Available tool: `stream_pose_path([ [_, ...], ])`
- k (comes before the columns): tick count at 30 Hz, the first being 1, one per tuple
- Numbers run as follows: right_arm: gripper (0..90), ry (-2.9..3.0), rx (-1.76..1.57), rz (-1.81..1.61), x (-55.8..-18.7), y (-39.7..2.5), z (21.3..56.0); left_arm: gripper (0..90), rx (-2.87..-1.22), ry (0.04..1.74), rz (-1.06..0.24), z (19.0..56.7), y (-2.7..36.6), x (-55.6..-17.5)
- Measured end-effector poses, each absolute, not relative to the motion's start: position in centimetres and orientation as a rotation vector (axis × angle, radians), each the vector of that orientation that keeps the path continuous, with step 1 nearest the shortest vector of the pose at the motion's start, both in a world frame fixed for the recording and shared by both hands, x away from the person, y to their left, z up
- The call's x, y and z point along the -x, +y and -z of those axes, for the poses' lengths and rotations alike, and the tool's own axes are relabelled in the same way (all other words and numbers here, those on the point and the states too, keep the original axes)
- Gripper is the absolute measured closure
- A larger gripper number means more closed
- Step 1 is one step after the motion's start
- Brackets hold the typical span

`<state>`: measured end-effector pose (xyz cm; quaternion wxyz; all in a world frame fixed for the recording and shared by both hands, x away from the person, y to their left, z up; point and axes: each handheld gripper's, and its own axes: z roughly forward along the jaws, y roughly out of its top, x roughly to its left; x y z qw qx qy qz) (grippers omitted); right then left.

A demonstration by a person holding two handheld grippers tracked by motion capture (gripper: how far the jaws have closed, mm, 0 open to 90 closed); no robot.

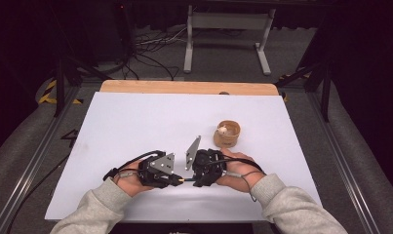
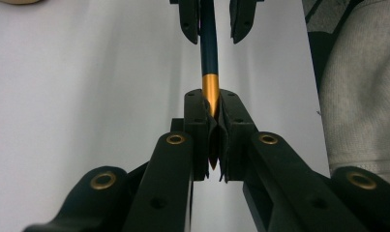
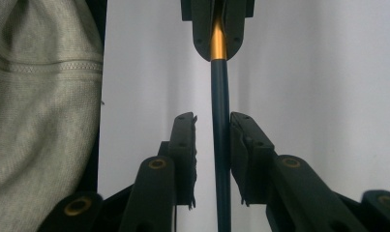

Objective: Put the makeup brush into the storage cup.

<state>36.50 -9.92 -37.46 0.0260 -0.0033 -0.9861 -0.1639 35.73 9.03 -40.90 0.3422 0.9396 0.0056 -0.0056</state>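
Note:
A slim pen (image 2: 209,58) with a dark blue barrel and a gold pointed end hangs level just above the white table, between the two grippers that face each other. My left gripper (image 2: 213,104) is shut on the gold end, whose tip pokes back between the pads. My right gripper (image 3: 214,121) stands open around the dark barrel (image 3: 220,92), with a gap on its left side. From above, the left gripper (image 1: 177,179) and right gripper (image 1: 193,181) nearly meet near the table's front, with the pen (image 1: 184,179) a short glint between them.
A low round wooden cup (image 1: 226,133) with a small pale object inside stands just beyond the right hand. The white table sheet (image 1: 135,122) stretches to a wooden strip (image 1: 184,87) at the back. Grey sleeves (image 1: 291,204) come in from the bottom.

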Motion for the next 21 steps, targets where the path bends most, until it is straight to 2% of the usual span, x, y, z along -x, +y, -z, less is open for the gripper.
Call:
stream_pose_path([
  [7,82.4,-3.053,-0.012,0.484,-36.58,-9.81,37.67,84.3,-2.445,0.003,0.019,40.93,8.86,-35.64],
  [21,83.9,-3.067,-0.004,0.451,-36.37,-9.62,37.57,84.1,-2.430,0.011,0.026,40.94,8.98,-35.73],
])
